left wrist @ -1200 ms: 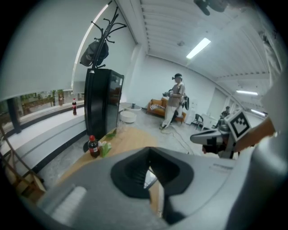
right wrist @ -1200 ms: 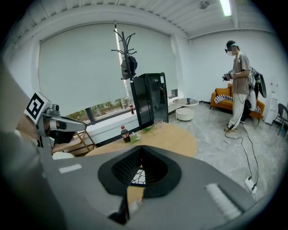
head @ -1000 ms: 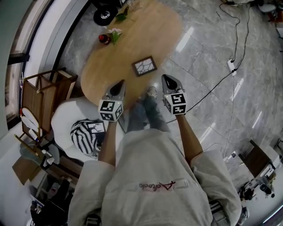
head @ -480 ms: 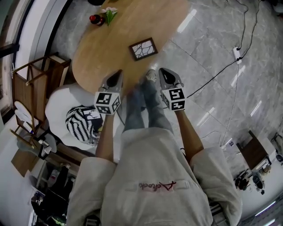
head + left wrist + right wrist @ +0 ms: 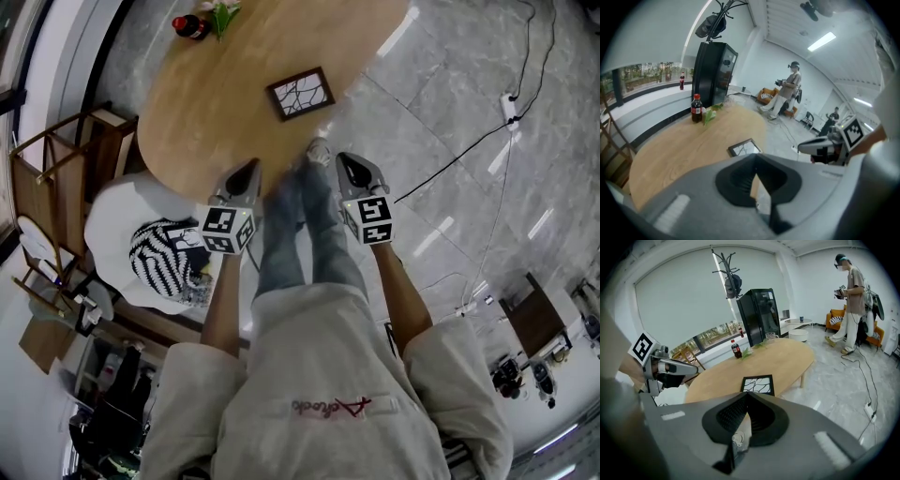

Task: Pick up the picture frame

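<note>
Frame [image 5: 300,93] lies flat on the oval table [image 5: 206,103], glass up, close to the table's near edge and toward its right end in the head view. Nothing touches it, so the pick-up has not begun; the whole task is left.

The left gripper [image 5: 251,168] and the right gripper [image 5: 346,161] are both held short of the frame, at about the table's near edge, with the person's legs between them. Each gripper view shows its jaws pressed together with nothing between them: the left gripper [image 5: 756,158] looks at the frame [image 5: 745,148] ahead, and the right gripper [image 5: 747,397] has the frame [image 5: 758,384] just past its tips. By my reading, what is left is to reach in, part the jaws, close on a frame edge and lift. A flat frame gives little to grip, so sliding it past the table edge may help.

The tabletop around the frame is bare. A bottle [image 5: 190,25] and some green leaves [image 5: 222,13] stand at the far end, well apart. A white chair [image 5: 112,225] with a striped cushion [image 5: 164,262] sits left of the person. A cable [image 5: 459,159] runs across the floor to the right. None of these blocks the reach.
</note>
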A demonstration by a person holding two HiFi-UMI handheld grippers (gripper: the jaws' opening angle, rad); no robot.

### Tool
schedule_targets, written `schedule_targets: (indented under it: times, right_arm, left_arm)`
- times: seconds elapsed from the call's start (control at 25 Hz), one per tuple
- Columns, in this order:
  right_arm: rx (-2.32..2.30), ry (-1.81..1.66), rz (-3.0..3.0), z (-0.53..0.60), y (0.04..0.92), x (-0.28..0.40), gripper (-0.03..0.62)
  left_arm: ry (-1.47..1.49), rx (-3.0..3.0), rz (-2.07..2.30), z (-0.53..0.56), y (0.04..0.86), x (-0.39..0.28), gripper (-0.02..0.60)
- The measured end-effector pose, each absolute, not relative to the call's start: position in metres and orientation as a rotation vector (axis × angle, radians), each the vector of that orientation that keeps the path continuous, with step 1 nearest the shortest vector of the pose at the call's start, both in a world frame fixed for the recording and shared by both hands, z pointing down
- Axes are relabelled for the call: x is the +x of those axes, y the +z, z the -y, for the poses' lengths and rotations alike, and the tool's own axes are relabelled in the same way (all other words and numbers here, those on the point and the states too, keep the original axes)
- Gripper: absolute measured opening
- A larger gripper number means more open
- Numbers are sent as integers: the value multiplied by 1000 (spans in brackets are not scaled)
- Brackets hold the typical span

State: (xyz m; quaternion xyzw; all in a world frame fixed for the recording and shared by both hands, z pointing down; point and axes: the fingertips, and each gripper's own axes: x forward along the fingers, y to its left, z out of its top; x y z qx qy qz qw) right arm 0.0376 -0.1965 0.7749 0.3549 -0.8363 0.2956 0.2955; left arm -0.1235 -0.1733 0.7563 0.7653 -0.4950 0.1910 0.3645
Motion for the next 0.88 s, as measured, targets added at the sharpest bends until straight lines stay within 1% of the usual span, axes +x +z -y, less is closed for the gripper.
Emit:
schedule_targets:
  times: [0.48,0.88]
  right_arm:
    - [884,834,2188,170,821,35,3]
    - [865,829,2182,181,847,33,3]
  left_arm:
    - [493,1928,1253,161,801,-120,0]
    - [476,1906,1263,174,832,-122,-1]
